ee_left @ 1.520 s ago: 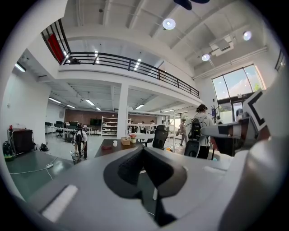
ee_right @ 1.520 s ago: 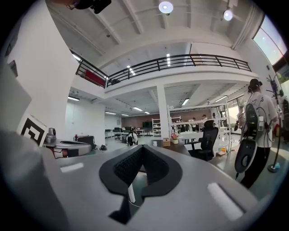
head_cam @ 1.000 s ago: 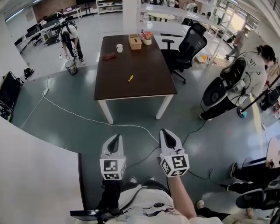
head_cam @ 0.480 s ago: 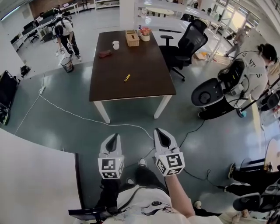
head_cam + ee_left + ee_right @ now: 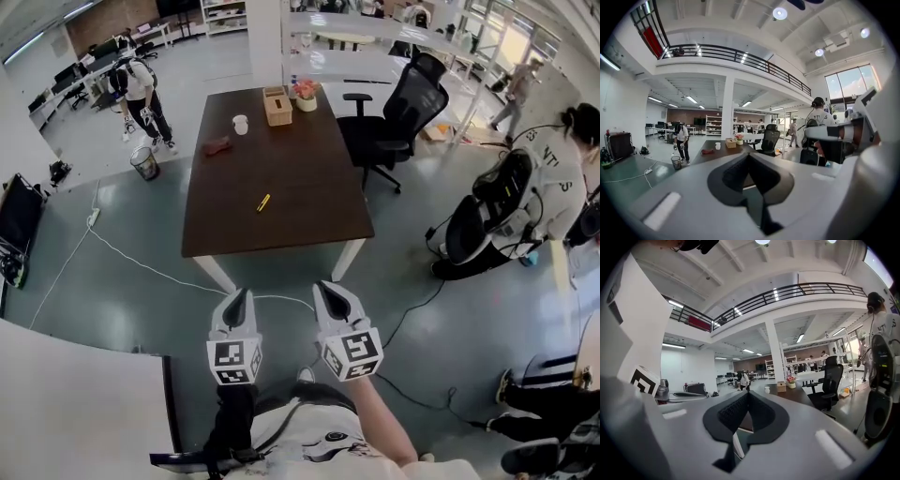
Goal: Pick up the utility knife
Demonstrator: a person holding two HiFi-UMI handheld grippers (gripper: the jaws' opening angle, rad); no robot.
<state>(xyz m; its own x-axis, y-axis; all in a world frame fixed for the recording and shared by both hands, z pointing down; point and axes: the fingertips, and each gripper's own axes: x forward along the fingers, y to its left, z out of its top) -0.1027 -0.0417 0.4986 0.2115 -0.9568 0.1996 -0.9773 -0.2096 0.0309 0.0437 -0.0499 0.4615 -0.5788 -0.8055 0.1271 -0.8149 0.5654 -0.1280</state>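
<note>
The utility knife (image 5: 263,202) is a small yellow stick lying near the middle of the dark brown table (image 5: 309,187), far ahead of both grippers. My left gripper (image 5: 241,296) and right gripper (image 5: 325,287) are held side by side over the floor, just short of the table's near edge. Both are shut with nothing between their jaws. In the left gripper view the left gripper (image 5: 749,157) points toward the table (image 5: 715,149). The right gripper (image 5: 746,395) in its own view also faces the table (image 5: 790,394). The knife is too small to find in either gripper view.
On the table's far end stand a white cup (image 5: 240,124), a wooden box (image 5: 277,105), a flower pot (image 5: 305,94) and a reddish object (image 5: 217,144). A black office chair (image 5: 394,108) sits at its right. A white cable (image 5: 141,253) crosses the floor. A person (image 5: 562,159) bends over black equipment (image 5: 483,220) at the right.
The table and knife have drawn nearer and lower in the head view as I walk toward them. Both grippers keep their pose, still shut.
</note>
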